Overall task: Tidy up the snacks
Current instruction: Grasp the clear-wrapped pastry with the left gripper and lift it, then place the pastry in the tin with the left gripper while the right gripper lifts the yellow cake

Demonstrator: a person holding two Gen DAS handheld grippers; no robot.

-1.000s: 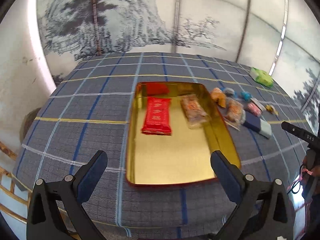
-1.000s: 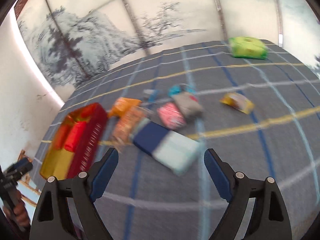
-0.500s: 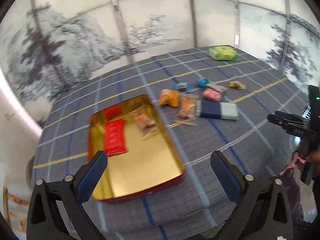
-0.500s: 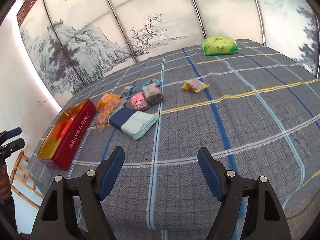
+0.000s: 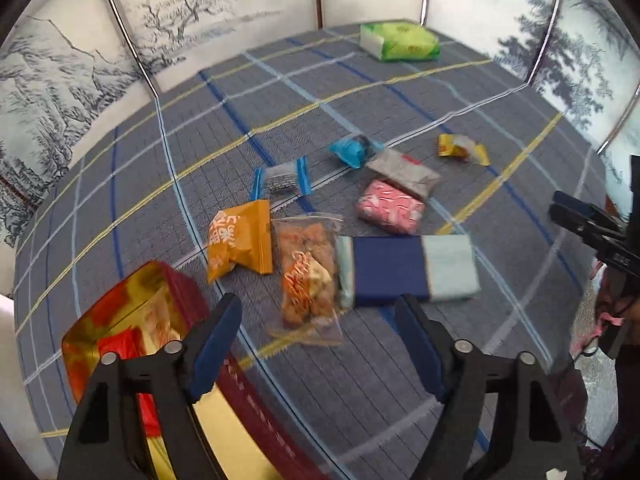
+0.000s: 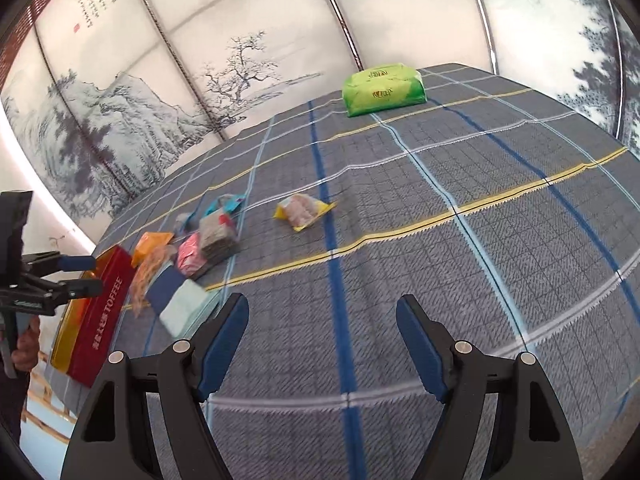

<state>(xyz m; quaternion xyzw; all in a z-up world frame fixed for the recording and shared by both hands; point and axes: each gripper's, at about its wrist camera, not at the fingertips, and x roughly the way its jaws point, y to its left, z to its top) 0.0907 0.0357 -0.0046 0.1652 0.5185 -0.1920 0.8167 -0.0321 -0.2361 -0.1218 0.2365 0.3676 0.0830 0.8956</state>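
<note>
I count eight loose snacks (image 5: 306, 276) clustered on the checked tablecloth (image 5: 500, 92), plus one green packet (image 5: 398, 42) far off. The red tin (image 5: 176, 292) holds red wrappers. My left gripper (image 5: 318, 344), tilted down over the clear bag, has just been closing, nothing between. The right gripper (image 6: 322, 344) hangs half-open, empty.

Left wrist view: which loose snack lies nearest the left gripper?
The clear bag of orange-brown snacks, lying just ahead of the left gripper, between the orange packet and blue box.
</note>
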